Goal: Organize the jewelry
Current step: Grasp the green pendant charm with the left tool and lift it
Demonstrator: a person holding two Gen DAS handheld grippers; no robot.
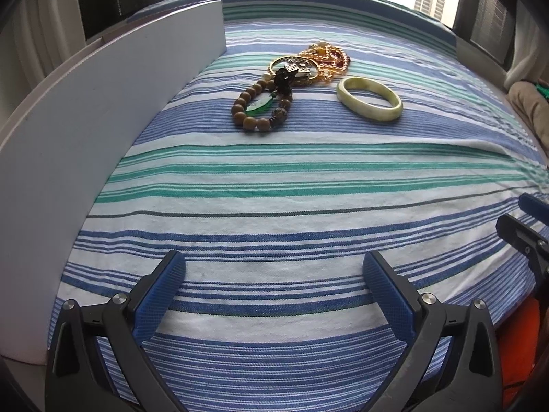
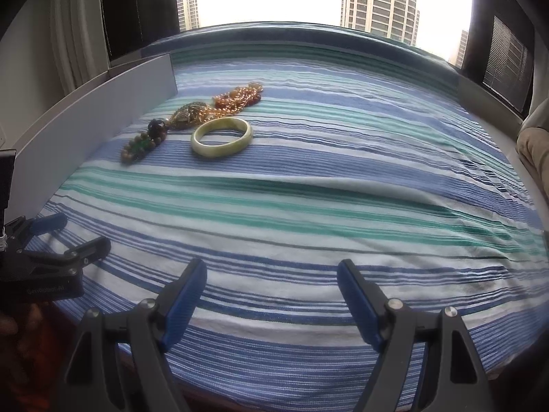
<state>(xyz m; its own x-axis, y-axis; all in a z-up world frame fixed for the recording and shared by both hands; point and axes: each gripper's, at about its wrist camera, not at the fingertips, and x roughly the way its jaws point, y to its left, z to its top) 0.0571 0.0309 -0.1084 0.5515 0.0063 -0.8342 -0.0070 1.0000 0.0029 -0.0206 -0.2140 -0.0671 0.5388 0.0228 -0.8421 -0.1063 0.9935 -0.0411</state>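
Both the left gripper (image 1: 274, 267) and right gripper (image 2: 272, 274) gape wide, empty; the bangle (image 1: 369, 103) lies at twelve o'clock, apparently just touching the tangled beads (image 1: 262, 110).

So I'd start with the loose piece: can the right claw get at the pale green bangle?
Probably yes: the right claw is open, and only bare striped cloth lies before the bangle.

My left claw (image 1: 274, 292) hangs open over the striped sheet (image 1: 274, 206); ahead lie a wooden bead bracelet (image 1: 262, 106) and pale jade bangle (image 1: 369, 103).
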